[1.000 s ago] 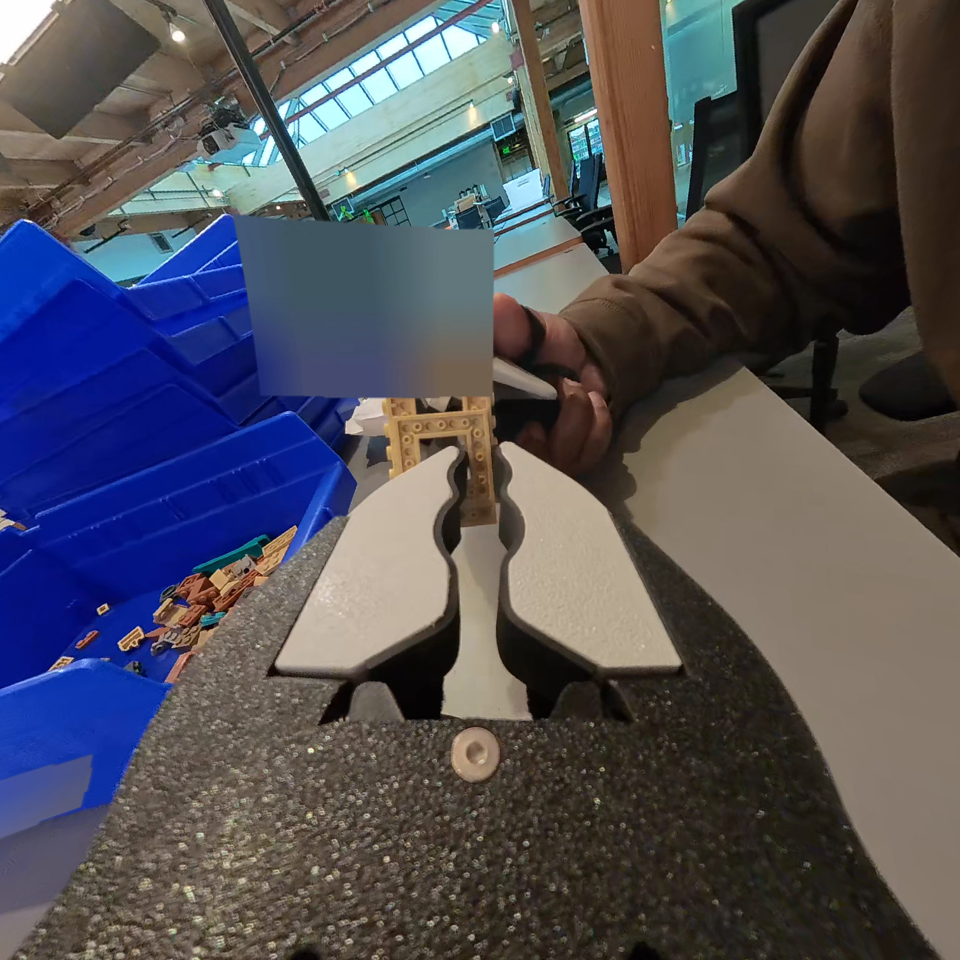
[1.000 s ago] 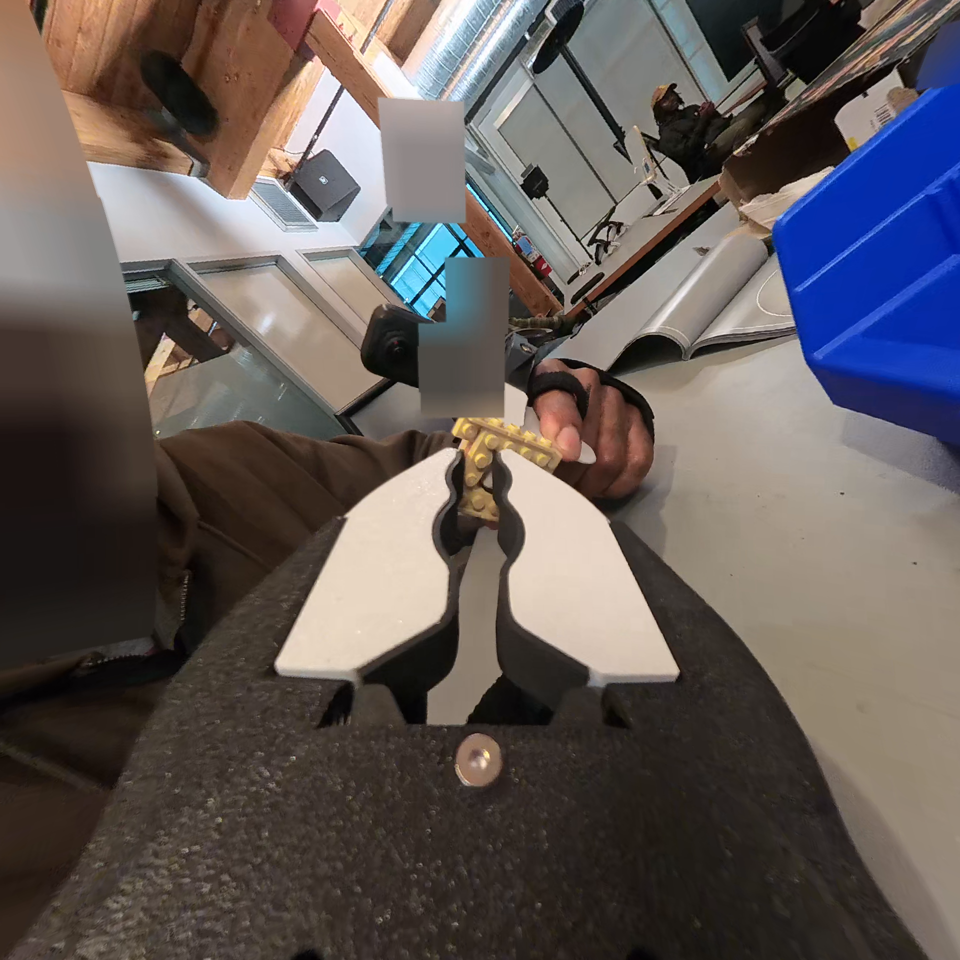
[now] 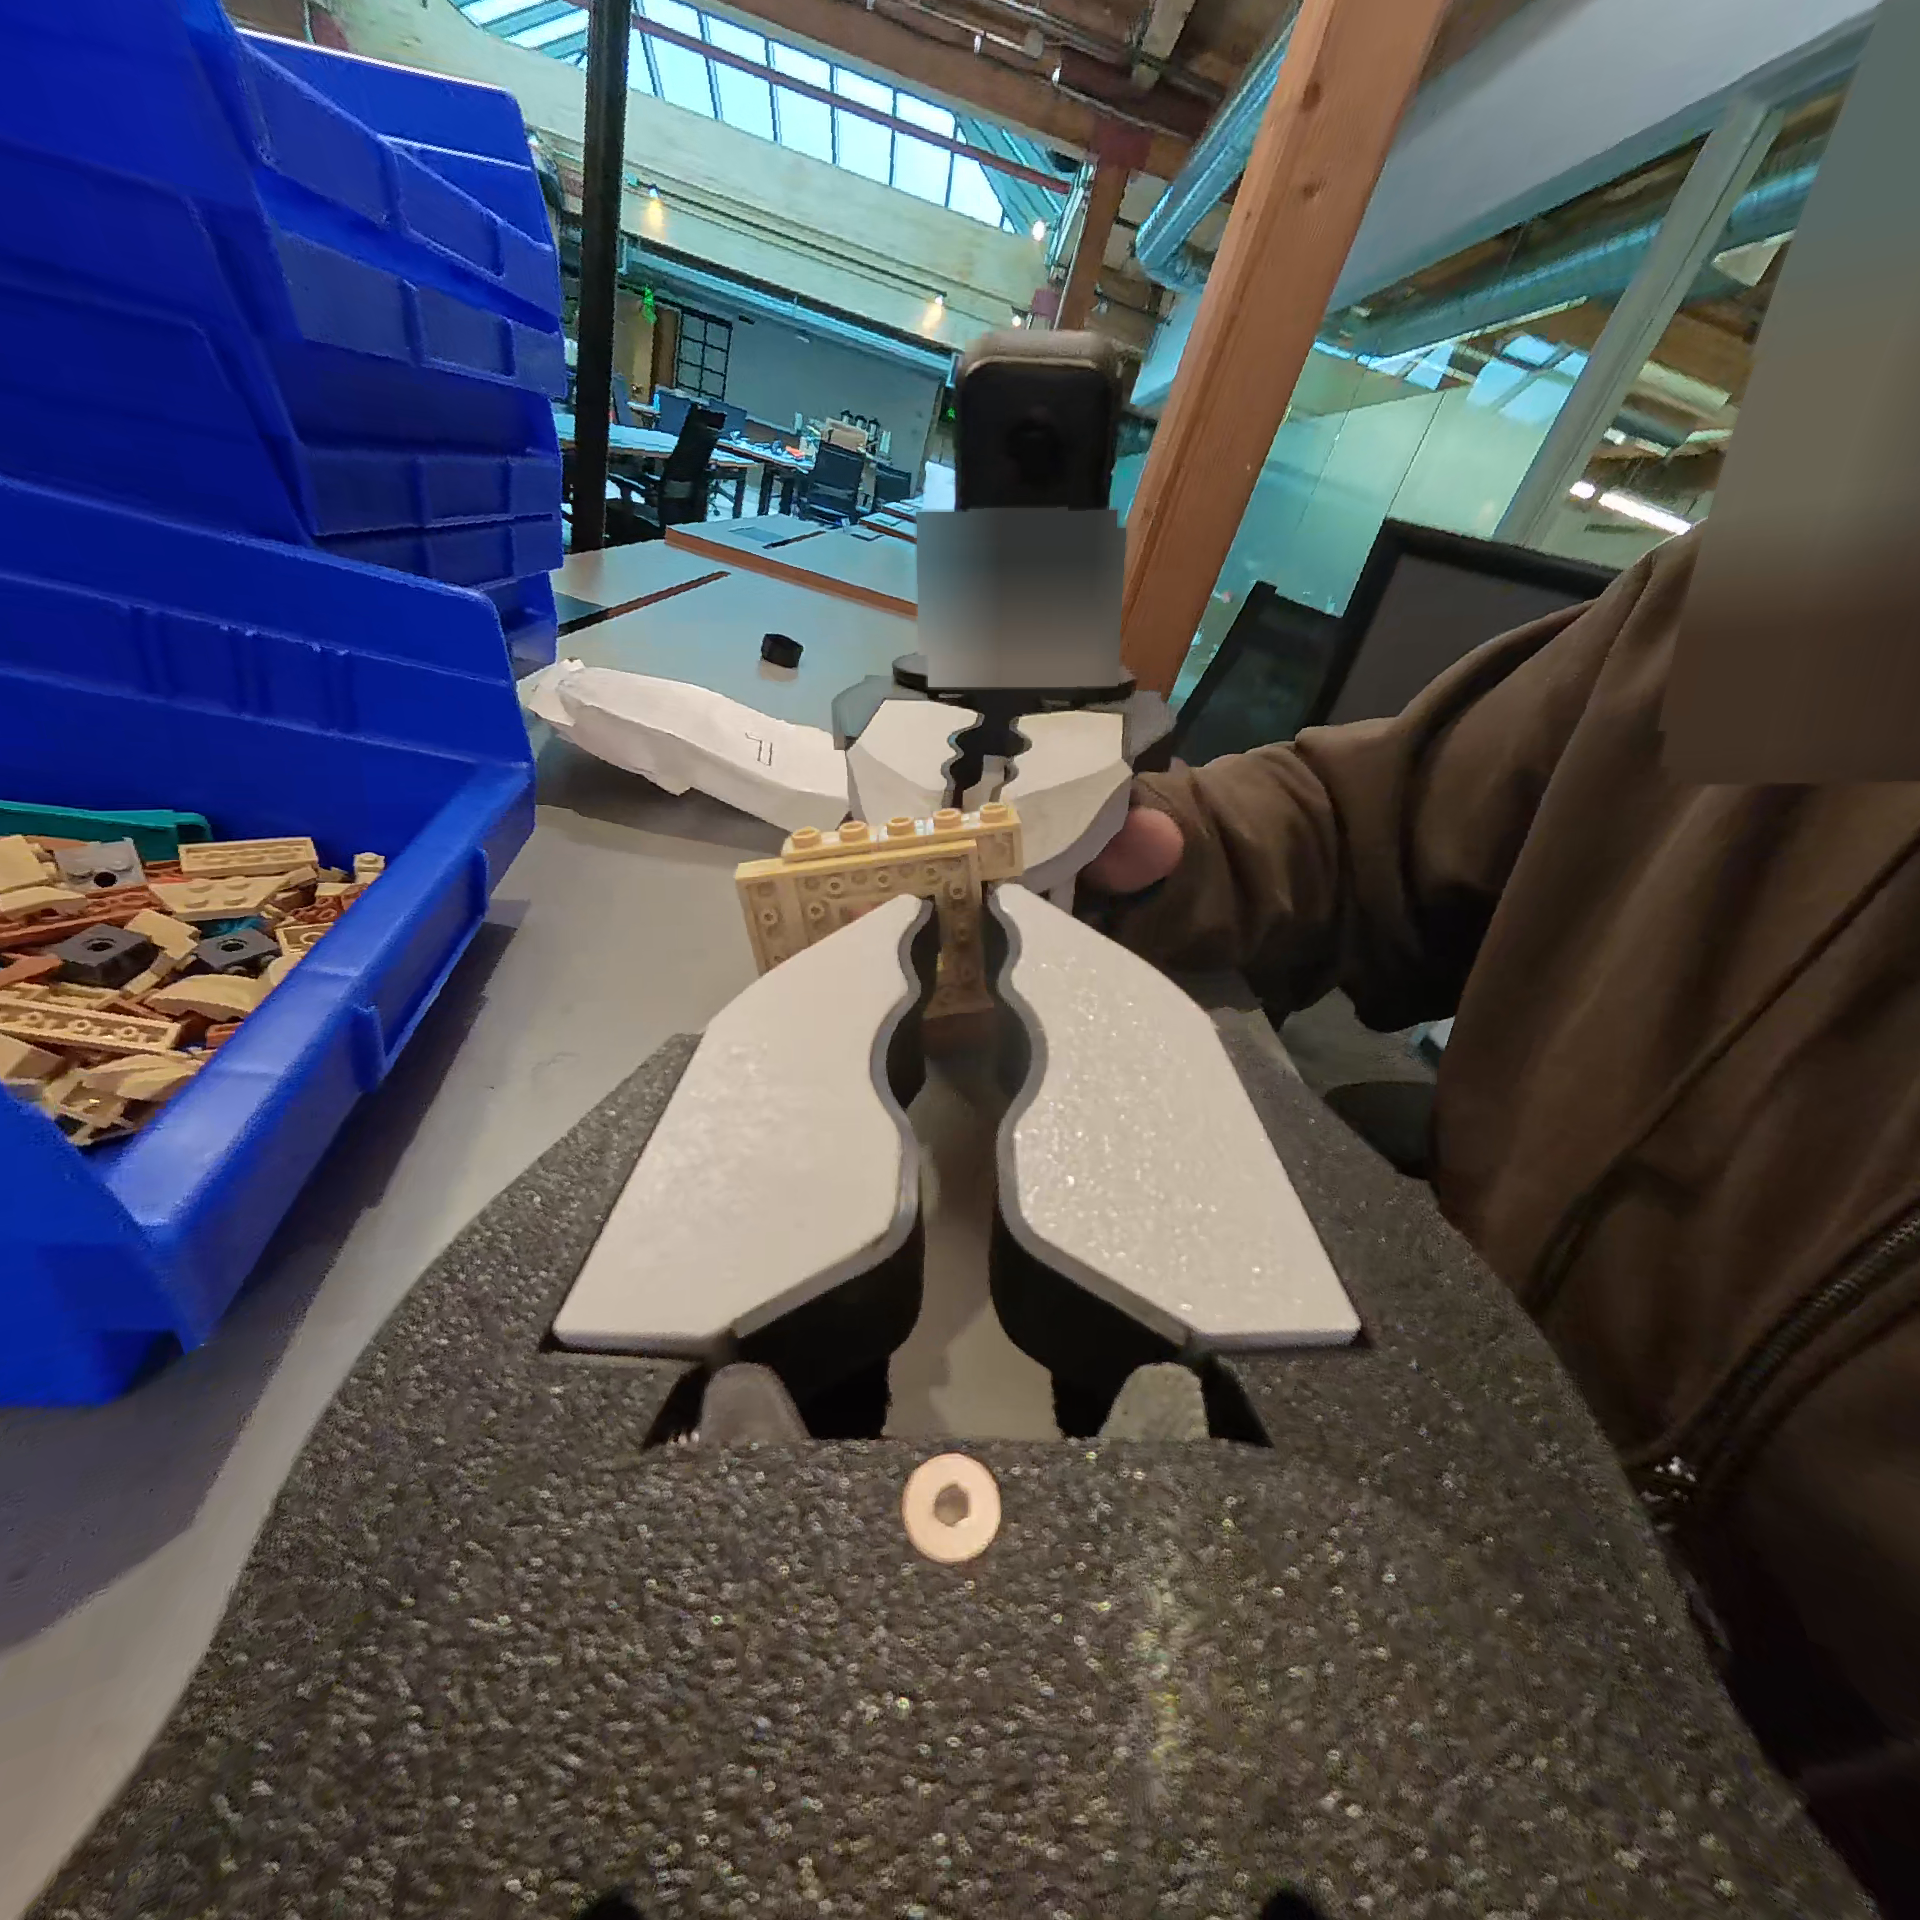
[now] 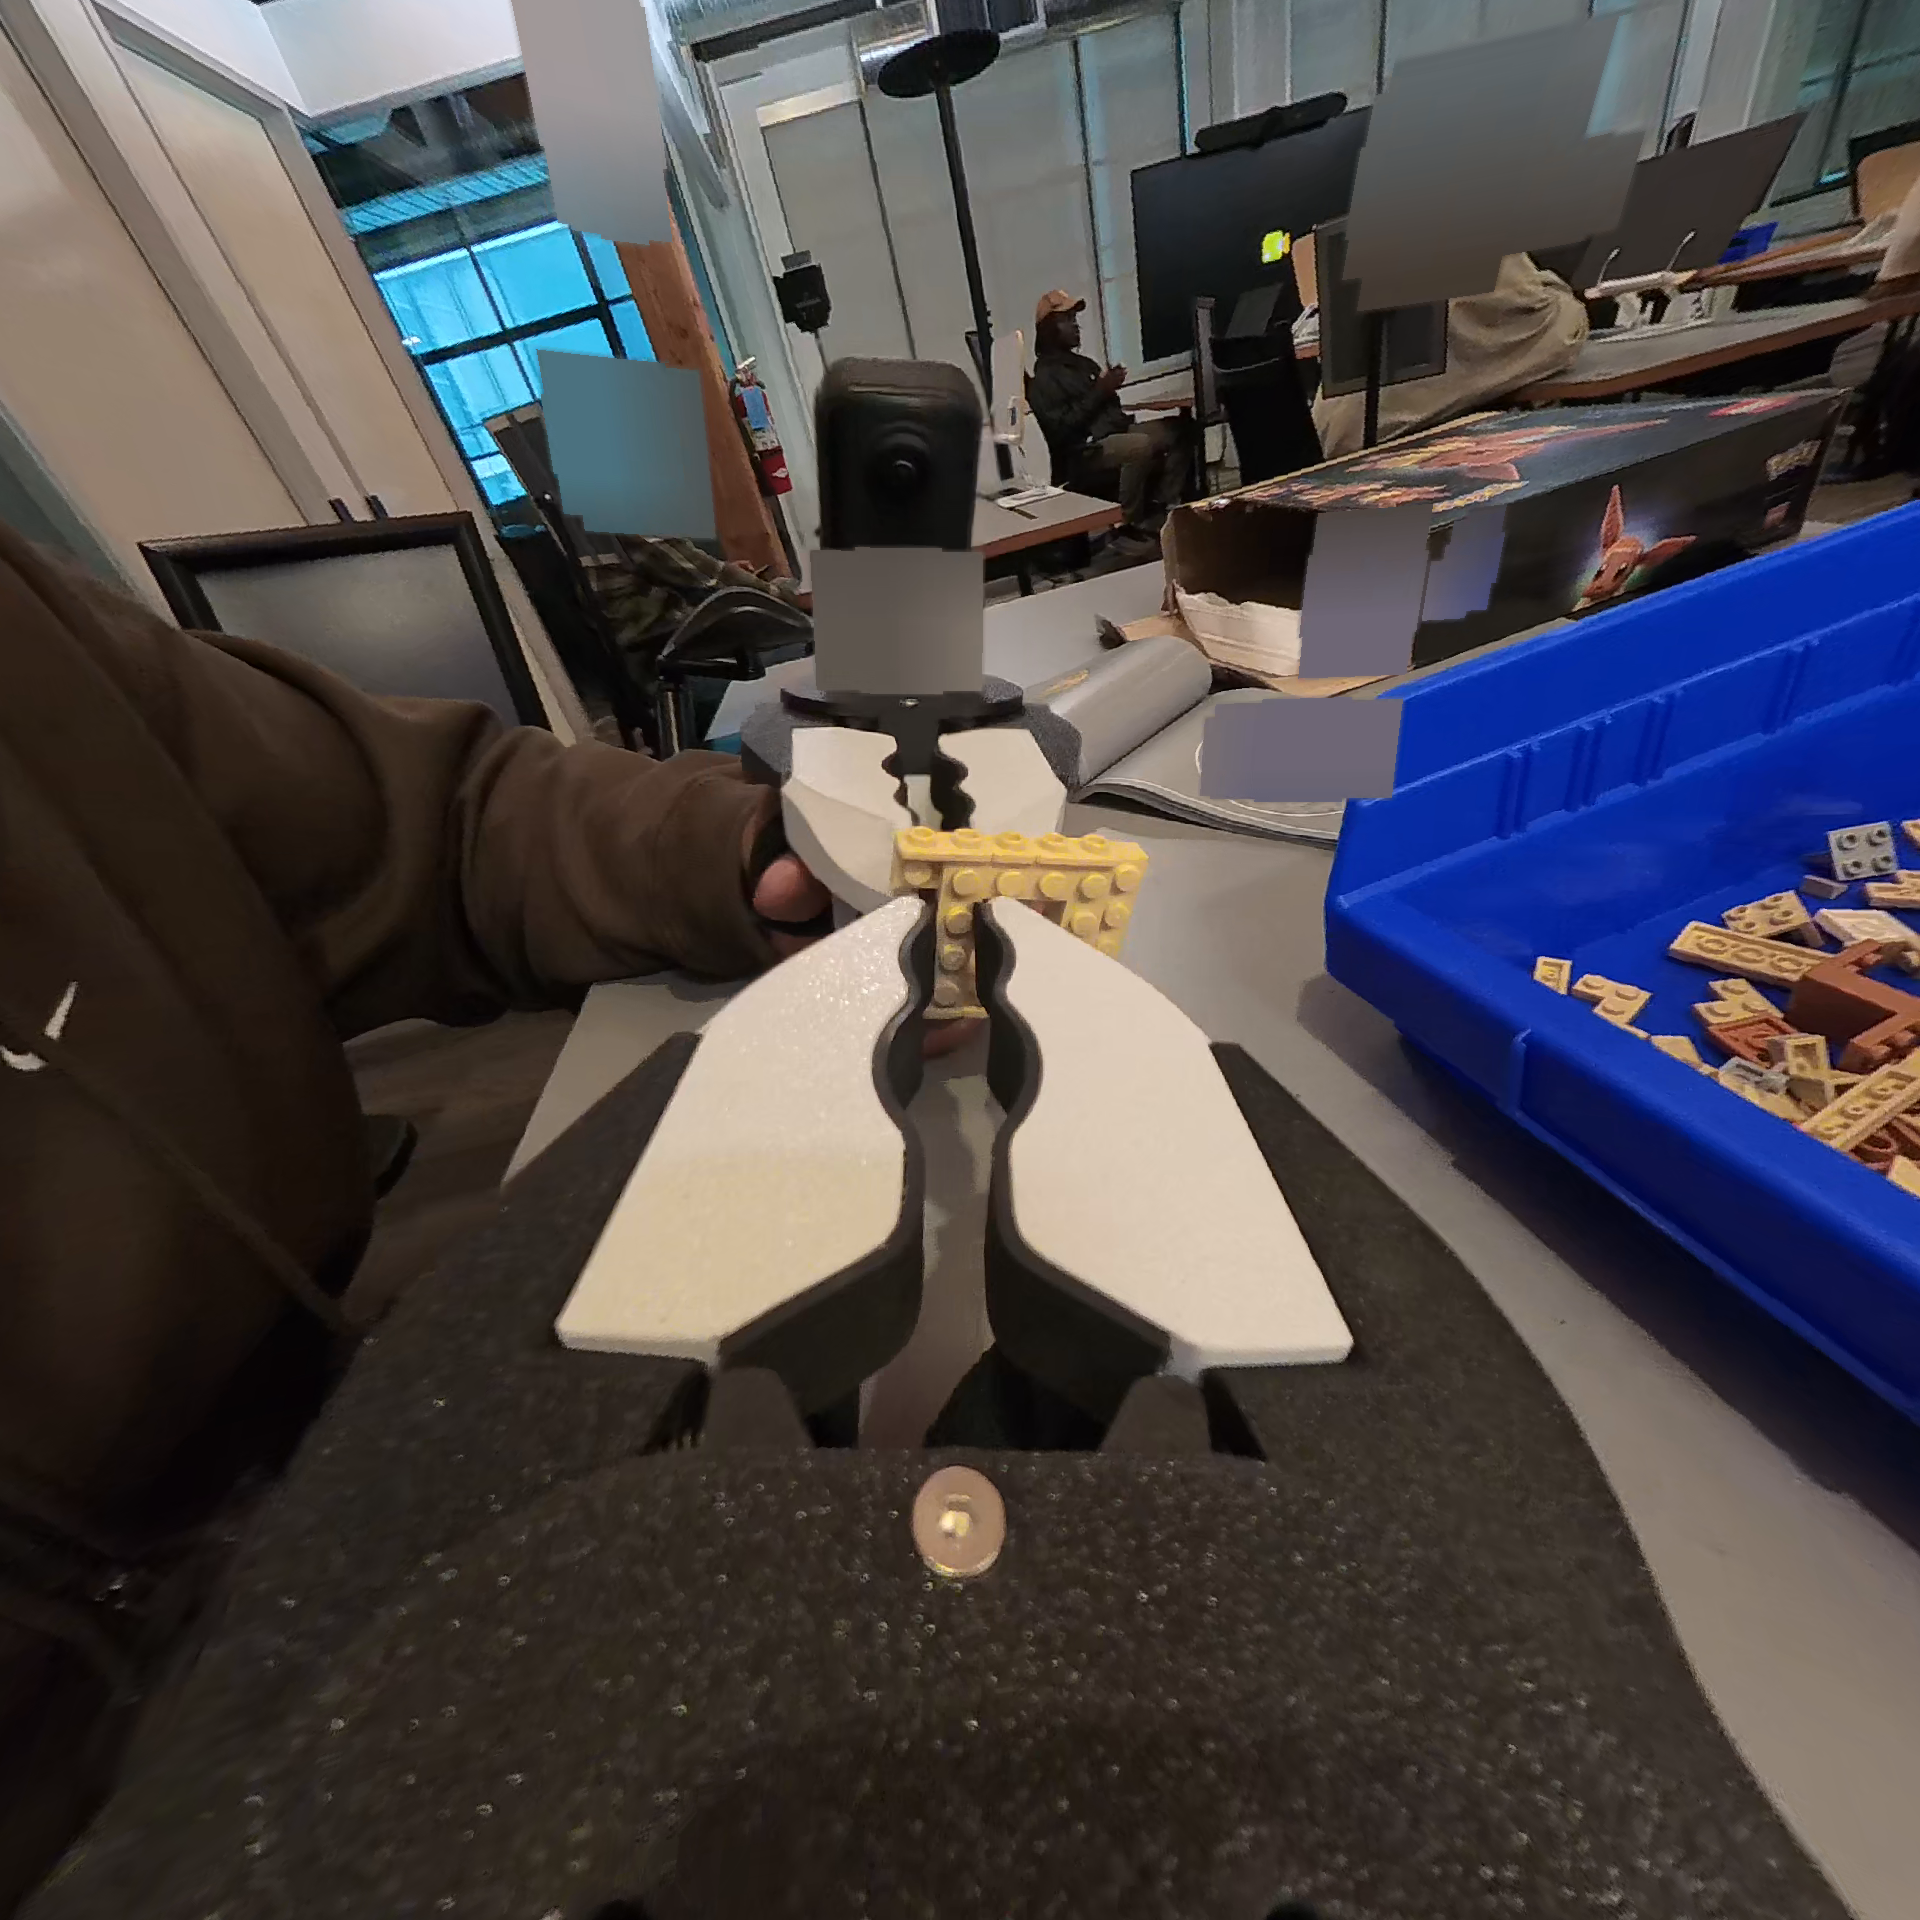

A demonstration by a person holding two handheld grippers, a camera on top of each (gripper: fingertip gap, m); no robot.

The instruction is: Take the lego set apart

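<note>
Two grippers facing each other over the grey table (image 3: pixel 644 997), both closing on one tan brick frame (image 3: pixel 862 883). Left gripper (image 3: pixel 958 914) squeezing the frame's right bar between its two grey fingers (image 3: pixel 821 997), pads pressing on both sides of it. Right gripper (image 4: pixel 956 914) pinching what looks like the same bar from the opposite side, studs turned toward its camera. Frame being held up above the table, standing on edge, its long top bar running level from side to side, its gripped bar pointing toward each camera. Five studs showing along the top edge. Lying nearby: one blue bin (image 3: pixel 312 1039) of many loose tan, brown and dark pieces, more blue bins (image 3: pixel 312 312) stacked behind it. Farther off: one open booklet (image 4: pixel 1153 717), one printed box (image 4: pixel 1558 520), one small black cap (image 3: pixel 780 651).
</note>
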